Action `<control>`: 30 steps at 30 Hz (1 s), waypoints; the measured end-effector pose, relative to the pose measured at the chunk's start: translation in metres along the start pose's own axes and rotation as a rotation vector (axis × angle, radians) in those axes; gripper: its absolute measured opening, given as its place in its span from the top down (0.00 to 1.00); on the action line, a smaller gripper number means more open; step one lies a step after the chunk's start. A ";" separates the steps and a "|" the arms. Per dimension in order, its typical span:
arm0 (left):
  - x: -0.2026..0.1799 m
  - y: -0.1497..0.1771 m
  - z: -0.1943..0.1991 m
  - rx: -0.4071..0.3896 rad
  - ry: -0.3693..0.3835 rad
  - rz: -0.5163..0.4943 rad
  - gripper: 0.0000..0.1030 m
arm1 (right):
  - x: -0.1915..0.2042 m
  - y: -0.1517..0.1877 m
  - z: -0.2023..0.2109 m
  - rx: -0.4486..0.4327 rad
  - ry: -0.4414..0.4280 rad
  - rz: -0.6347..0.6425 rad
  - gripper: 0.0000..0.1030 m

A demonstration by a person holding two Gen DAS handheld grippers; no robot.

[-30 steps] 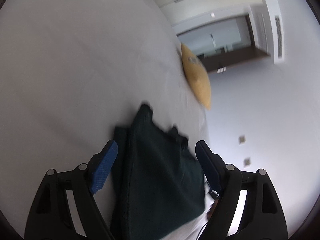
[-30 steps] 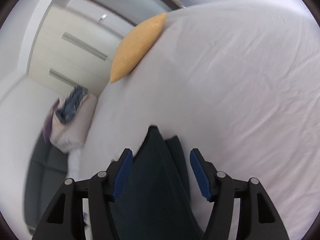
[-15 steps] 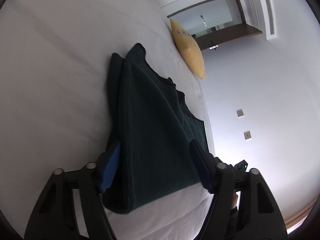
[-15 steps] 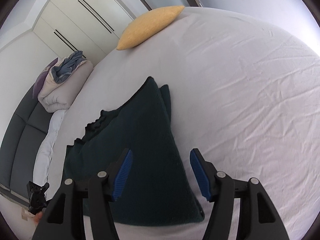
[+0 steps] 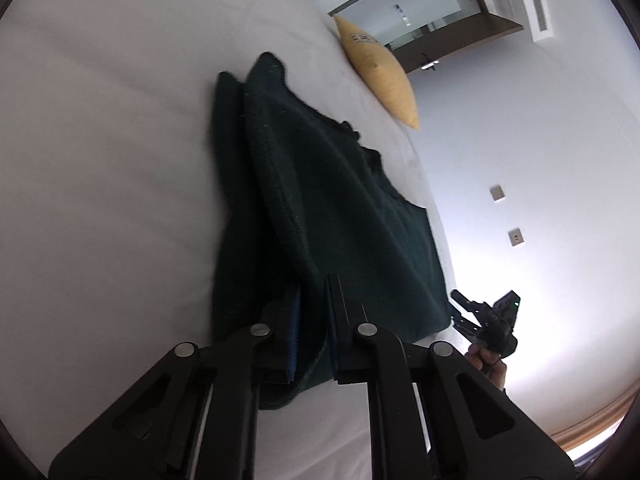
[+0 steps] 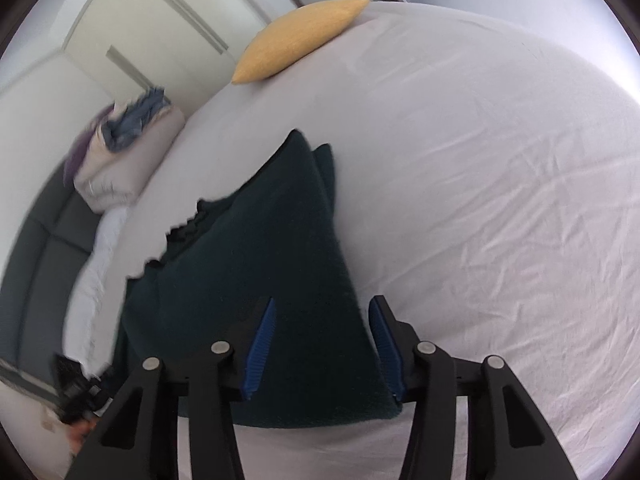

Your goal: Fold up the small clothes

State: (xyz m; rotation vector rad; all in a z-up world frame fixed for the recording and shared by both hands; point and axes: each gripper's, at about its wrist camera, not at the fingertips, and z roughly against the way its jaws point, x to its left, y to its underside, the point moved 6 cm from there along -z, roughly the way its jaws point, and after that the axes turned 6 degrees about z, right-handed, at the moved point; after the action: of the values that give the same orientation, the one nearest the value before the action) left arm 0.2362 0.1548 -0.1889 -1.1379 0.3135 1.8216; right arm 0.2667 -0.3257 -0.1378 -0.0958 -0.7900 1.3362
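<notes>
A dark green knitted garment [image 5: 336, 208] lies folded lengthwise on the white bed sheet [image 5: 100, 160]. My left gripper [image 5: 312, 304] is shut on the garment's near edge, the cloth pinched between its fingers. In the right wrist view the same garment [image 6: 260, 264] lies under my right gripper [image 6: 322, 332], whose blue-padded fingers straddle the near right corner with a wide gap, partly closed around the cloth. The right gripper also shows small in the left wrist view [image 5: 486, 316], held in a hand.
A yellow pillow [image 6: 300, 38] lies at the far end of the bed, also in the left wrist view [image 5: 380, 72]. A pile of bedding and clothes [image 6: 124, 148] sits on a dark sofa [image 6: 44, 248] left of the bed. White wardrobe doors [image 6: 160, 28] stand behind.
My left gripper has closed from wide open onto the garment's near edge. My right gripper has narrowed around the other corner. Both moved lower and closer to the cloth.
</notes>
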 end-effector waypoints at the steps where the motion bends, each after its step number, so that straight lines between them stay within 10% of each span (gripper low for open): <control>1: 0.001 -0.002 -0.003 -0.001 -0.004 0.003 0.92 | -0.003 -0.001 0.002 -0.007 0.006 -0.003 0.49; 6: 0.007 0.002 -0.003 -0.001 -0.015 0.012 0.94 | -0.007 0.003 0.003 -0.001 0.010 0.007 0.50; 13: 0.003 0.004 0.000 -0.010 -0.034 -0.024 0.96 | 0.005 0.013 -0.006 0.044 0.062 0.109 0.91; 30: 0.034 0.024 0.022 -0.013 -0.060 0.024 0.96 | -0.015 0.036 0.003 0.019 0.060 0.036 0.94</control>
State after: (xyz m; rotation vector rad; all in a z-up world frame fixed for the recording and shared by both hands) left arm 0.2001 0.1751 -0.2107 -1.0899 0.2818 1.8774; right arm 0.2349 -0.3302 -0.1600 -0.1351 -0.7281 1.3689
